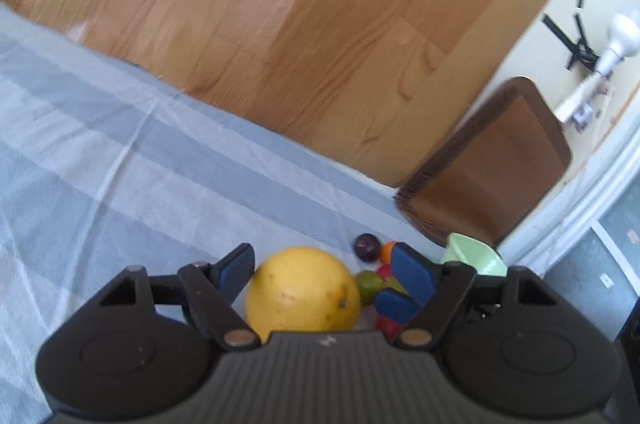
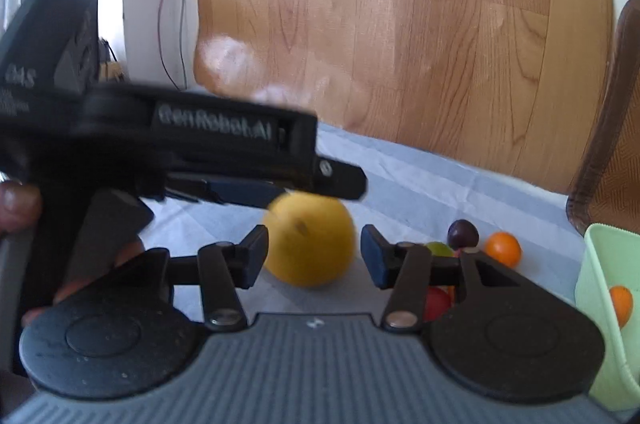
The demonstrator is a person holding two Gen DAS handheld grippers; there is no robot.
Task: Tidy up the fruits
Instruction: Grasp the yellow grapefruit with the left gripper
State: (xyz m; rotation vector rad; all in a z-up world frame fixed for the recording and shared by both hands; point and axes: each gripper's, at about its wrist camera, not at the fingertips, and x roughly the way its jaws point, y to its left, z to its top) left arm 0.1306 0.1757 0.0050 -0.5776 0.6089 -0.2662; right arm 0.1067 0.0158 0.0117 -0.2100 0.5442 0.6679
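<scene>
A big yellow citrus fruit [image 1: 304, 288] [image 2: 310, 240] rests on the grey-blue striped cloth [image 1: 120, 164]. My left gripper [image 1: 322, 256] is open around it; the left pad sits close against the fruit and the right pad [image 1: 414, 274] stands clear. In the right wrist view the left gripper [image 2: 304, 184] reaches in from the left over the fruit. My right gripper [image 2: 314, 244] is open, its tips at either side of the fruit's near face. A dark plum [image 1: 366, 246] [image 2: 463, 233], a small orange [image 2: 503, 249], a green lime [image 1: 369, 283] and a red fruit [image 2: 438, 302] lie together just right of it.
A pale green basket [image 2: 604, 304] [image 1: 472, 256] at the right holds an orange fruit [image 2: 621, 304]. A brown chair [image 1: 492, 168] stands behind it. Wooden floor [image 1: 300, 24] lies beyond the cloth's far edge. A hand [image 2: 16, 204] holds the left gripper.
</scene>
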